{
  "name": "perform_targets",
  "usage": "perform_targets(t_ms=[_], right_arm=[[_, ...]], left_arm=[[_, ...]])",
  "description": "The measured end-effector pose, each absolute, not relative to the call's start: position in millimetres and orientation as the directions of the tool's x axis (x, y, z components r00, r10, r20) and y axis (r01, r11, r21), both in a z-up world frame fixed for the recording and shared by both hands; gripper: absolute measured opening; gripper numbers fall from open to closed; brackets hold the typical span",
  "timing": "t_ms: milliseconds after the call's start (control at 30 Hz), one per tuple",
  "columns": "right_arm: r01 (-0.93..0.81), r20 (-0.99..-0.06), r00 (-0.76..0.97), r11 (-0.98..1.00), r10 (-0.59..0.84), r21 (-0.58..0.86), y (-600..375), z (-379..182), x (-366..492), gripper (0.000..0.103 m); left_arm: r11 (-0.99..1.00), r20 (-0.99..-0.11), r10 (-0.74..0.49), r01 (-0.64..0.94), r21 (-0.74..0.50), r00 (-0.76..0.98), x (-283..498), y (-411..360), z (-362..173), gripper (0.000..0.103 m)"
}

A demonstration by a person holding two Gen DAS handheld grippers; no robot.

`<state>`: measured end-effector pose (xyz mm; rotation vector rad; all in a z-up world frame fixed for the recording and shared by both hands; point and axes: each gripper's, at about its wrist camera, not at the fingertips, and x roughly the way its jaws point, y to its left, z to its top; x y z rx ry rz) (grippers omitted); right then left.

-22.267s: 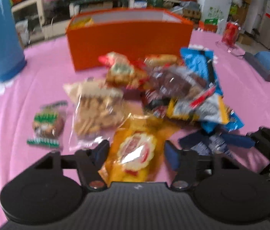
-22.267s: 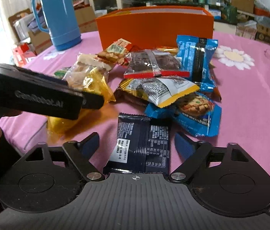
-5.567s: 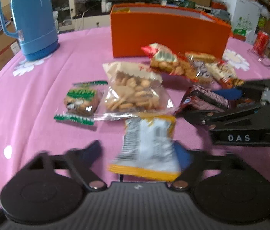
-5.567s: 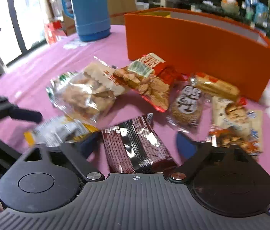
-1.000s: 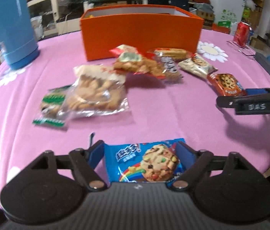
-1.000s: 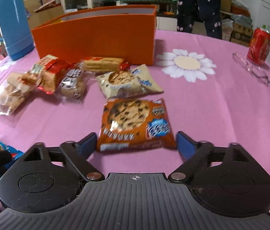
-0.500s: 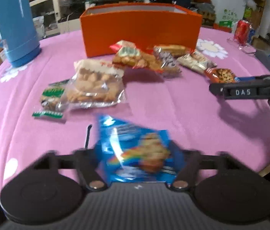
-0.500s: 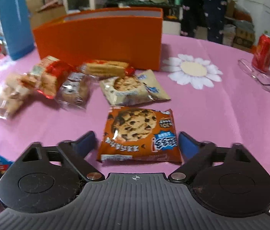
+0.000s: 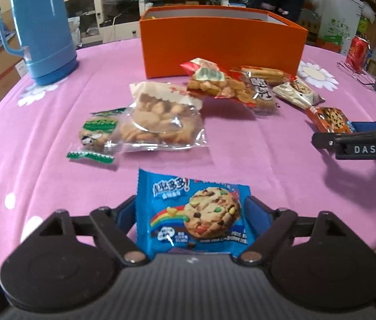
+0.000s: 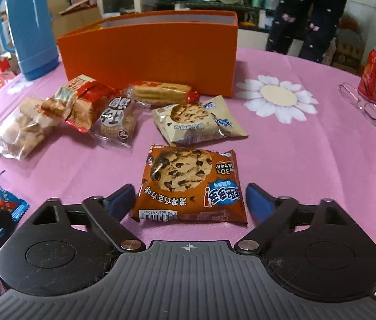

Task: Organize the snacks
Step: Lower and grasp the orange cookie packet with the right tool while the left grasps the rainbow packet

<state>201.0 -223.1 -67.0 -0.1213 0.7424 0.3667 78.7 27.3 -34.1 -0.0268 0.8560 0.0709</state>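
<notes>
Pink tablecloth (image 9: 268, 160): both hand-held grippers opening, left (image 9: 193, 213) around blue cookie packet (image 9: 192, 213), right (image 10: 190, 200) around brown packet (image 10: 188, 184).

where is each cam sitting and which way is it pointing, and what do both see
Left wrist: on the left gripper, tilted down across the table at the blue cookie pack between its opening jaws; the right gripper shows at right.
Right wrist: on the right gripper, tilted down at the brown cookie pack between its opening jaws; a bit of the left gripper shows at lower left.
Shared: both packs, the orange box, the blue flask, the red can.
</notes>
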Motion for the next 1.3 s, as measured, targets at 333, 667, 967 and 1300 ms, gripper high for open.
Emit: perform_targets(t_ms=[333,667,967,1300], right_arm=[[-0.355,-0.692,0.672,0.935,0.263,0.01,-219.7,-69.0,205.0,0.098],[-0.352,-0.692,0.674,0.936,0.259,0.007,-219.1,-69.2,206.0,0.098],[-0.353,-0.692,0.674,0.936,0.259,0.007,-219.2,-69.2,206.0,0.098],[-0.353,-0.692,0.674,0.936,0.259,0.006,-219.0,-69.2,205.9,0.098]], left_arm=[[0.996,-0.761,0.058,-0.087,0.002,0.647,81.0,29.3,-36.4,0.093],[0.995,-0.77,0.043,-0.094,-0.022,0.637,81.8,32.5,-38.9,0.095],[0.996,-0.771,0.045,-0.09,-0.016,0.635,81.8,31.1,-39.2,0.095],[0.997,-0.771,0.046,-0.082,-0.008,0.635,81.8,29.1,-40.3,0.097]])
